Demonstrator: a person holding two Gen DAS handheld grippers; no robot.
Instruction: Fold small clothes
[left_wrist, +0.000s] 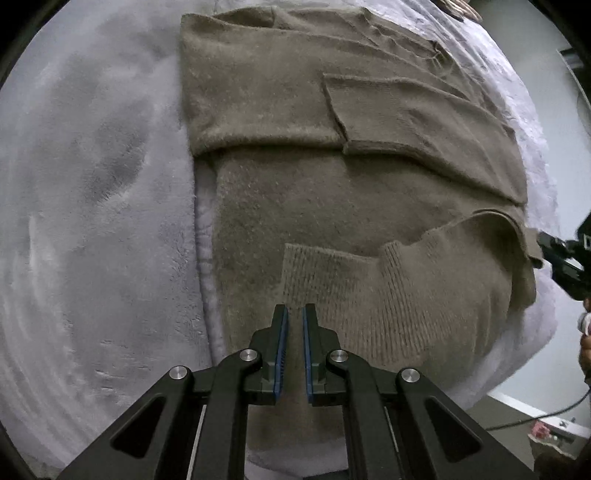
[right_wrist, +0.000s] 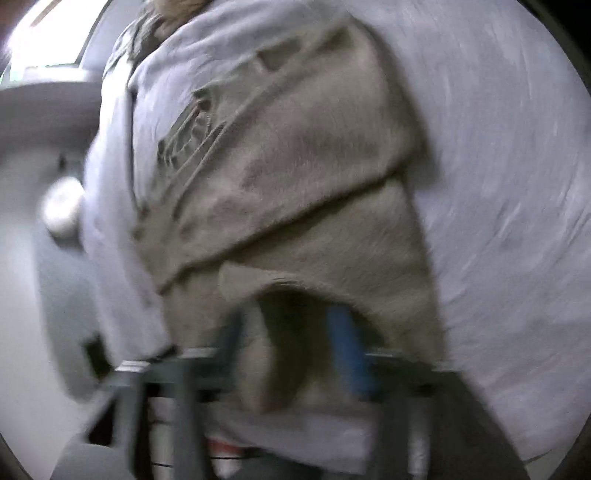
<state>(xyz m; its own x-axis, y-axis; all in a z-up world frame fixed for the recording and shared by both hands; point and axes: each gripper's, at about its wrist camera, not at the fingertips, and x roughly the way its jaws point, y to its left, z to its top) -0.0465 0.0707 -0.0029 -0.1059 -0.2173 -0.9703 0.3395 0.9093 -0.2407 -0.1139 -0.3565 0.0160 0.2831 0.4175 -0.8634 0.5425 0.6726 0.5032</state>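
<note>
Nearly clenched and gripping nothing, the left claw (left_wrist: 294, 314) is poised over a brown sweater (left_wrist: 332, 177) on the grey blanket (left_wrist: 92, 184), whose edge, seemingly grasped by the blurred right claw (right_wrist: 295, 343), is best carried over evenly.

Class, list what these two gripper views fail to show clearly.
- Right gripper: right wrist view, motion blur; jaw state unclear.
- Sweater near hem: left wrist view, covered by left gripper.
- Ring-like items: cut off by top edge.
</note>
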